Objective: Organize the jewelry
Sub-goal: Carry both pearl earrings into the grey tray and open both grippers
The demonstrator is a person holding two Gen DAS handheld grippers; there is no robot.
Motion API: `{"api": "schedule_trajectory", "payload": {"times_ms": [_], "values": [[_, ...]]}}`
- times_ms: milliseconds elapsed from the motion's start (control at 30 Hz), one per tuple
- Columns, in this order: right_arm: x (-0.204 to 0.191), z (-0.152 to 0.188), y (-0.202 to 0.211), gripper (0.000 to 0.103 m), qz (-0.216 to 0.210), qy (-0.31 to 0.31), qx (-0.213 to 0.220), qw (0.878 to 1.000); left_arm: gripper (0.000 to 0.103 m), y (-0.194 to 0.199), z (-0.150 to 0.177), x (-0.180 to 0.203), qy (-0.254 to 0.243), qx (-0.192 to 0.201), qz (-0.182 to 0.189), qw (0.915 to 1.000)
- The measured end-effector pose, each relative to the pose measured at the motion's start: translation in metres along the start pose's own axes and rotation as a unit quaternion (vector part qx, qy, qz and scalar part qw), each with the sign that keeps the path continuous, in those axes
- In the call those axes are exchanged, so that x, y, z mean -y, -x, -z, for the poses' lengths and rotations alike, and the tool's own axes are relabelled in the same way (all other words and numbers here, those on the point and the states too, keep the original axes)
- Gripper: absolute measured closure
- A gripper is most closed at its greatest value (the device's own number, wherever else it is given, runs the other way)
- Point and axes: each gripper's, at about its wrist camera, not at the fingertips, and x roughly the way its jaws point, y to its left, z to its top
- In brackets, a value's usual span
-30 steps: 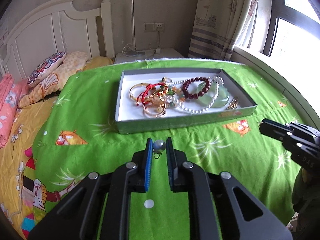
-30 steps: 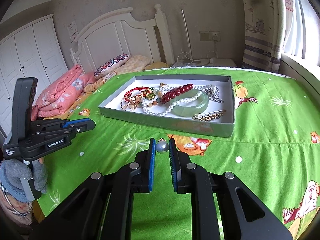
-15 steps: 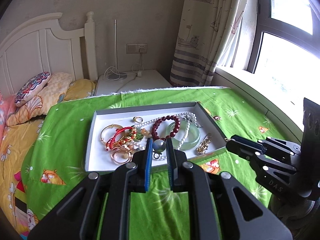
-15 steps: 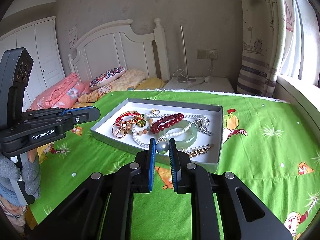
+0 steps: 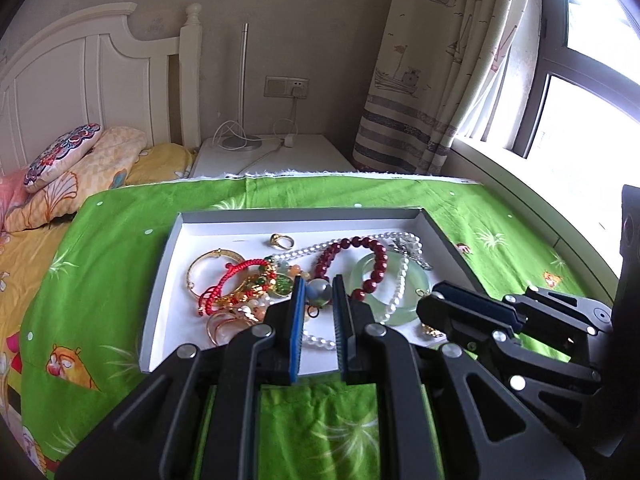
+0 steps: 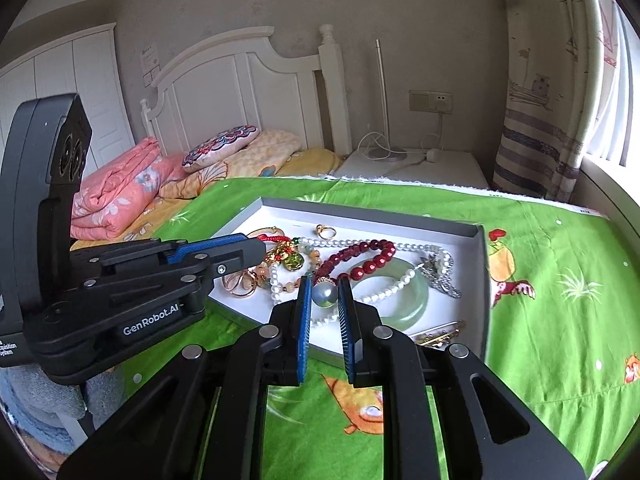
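Left gripper (image 5: 319,294): clamped on grey pearl earring (image 5: 319,293), held above near part of tray (image 5: 160,280). Right gripper (image 6: 323,294): clamped on second pearl earring (image 6: 324,293), likewise over tray's near edge. Tray on green bedspread (image 5: 112,248), containing red bead bracelet (image 5: 372,256), jade bangle (image 5: 416,300), white pearl strand (image 5: 316,248), gold ring (image 5: 282,242), red cord bracelet (image 5: 228,276).

Left view only: window (image 5: 592,92). Right view only: pink folded quilt (image 6: 120,188), wardrobe doors (image 6: 60,80), gold clip (image 6: 438,330) at tray's near corner.

Legible on left gripper body, right view: "GenRobot.AI" (image 6: 150,322). Smaller print below it unreadable.
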Motion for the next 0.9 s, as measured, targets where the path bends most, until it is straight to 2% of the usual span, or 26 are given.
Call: {"api": "schedule_trajectory", "payload": {"times_ms": [133,200,333,500,900], "values": [[-0.011,0.005,-0.022,0.087,0.004,0.016,-0.021,1.000,0.090,-0.013,0.005,-0.014,0.004,-0.011,-0.026,0.9996],[-0.013,0.007,-0.029,0.087,0.007,0.020,-0.035,0.999,0.090,-0.017,0.006,-0.021,0.019,-0.018,-0.024,0.9994],[-0.013,0.008,-0.030,0.087,0.007,0.017,-0.034,0.999,0.090,-0.015,0.008,-0.018,0.002,-0.005,-0.042,0.9991],[-0.012,0.008,-0.030,0.087,0.007,0.013,-0.034,0.999,0.090,-0.017,0.014,-0.008,-0.012,-0.013,-0.025,0.9995],[-0.009,0.007,-0.030,0.087,0.006,0.008,-0.034,0.999,0.090,-0.018,0.016,-0.006,-0.011,-0.014,-0.023,0.9996]]}}
